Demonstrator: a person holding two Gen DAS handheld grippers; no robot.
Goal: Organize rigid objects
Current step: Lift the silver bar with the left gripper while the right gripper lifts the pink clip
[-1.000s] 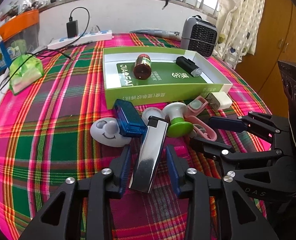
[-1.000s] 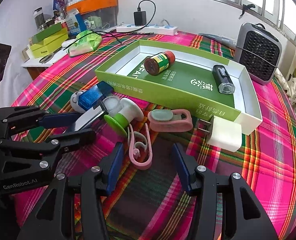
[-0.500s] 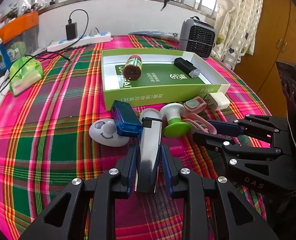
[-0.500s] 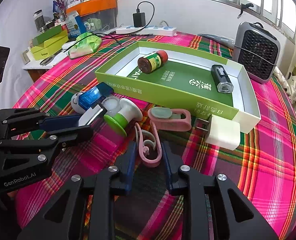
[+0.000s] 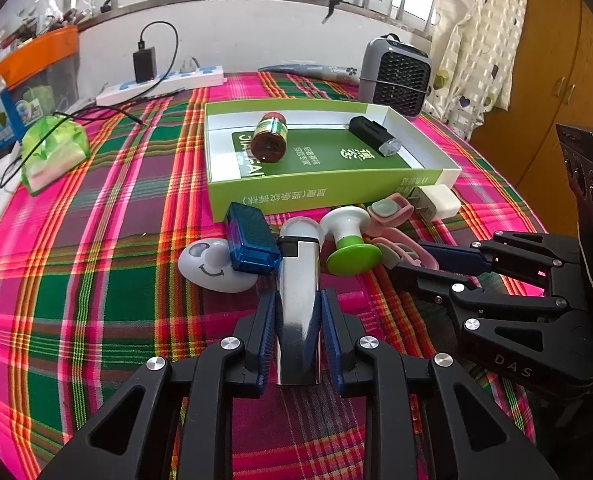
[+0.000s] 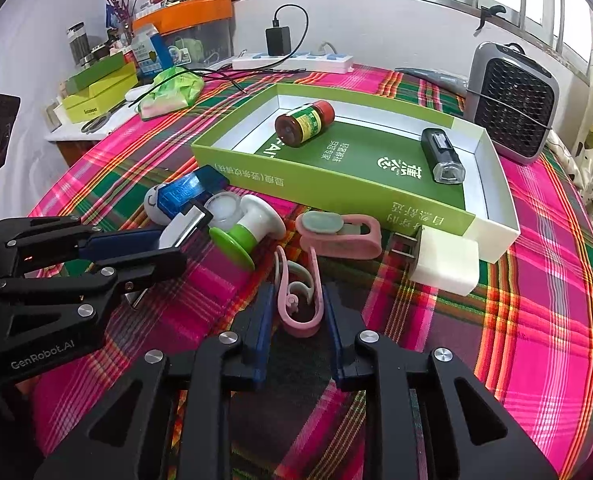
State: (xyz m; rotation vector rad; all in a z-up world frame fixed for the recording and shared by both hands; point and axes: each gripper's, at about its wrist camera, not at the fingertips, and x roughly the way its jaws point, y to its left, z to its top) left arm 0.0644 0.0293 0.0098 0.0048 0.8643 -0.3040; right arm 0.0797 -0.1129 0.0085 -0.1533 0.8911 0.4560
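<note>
The left gripper [image 5: 298, 320] is clamped on the chrome lighter [image 5: 299, 300], the right gripper [image 6: 298, 316] on the pink clip [image 6: 299, 300], both down on the bench [image 6: 536, 320]. Beyond, five pieces lie loose; only the jar [image 6: 304, 122] and black torch [image 6: 442, 156] sit in the green tray [image 6: 336, 196].

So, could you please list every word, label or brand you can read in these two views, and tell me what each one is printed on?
"GenRobot.AI": side of the left gripper.
"DAS": body of the right gripper.
"JIA FAI", partly hidden: floor of the green box.
Chinese characters on the green box's floor and front wall: visible, not transcribed here.
Label on the brown jar: too small to read.
Print on the yellow-green carton: too blurred.
</note>
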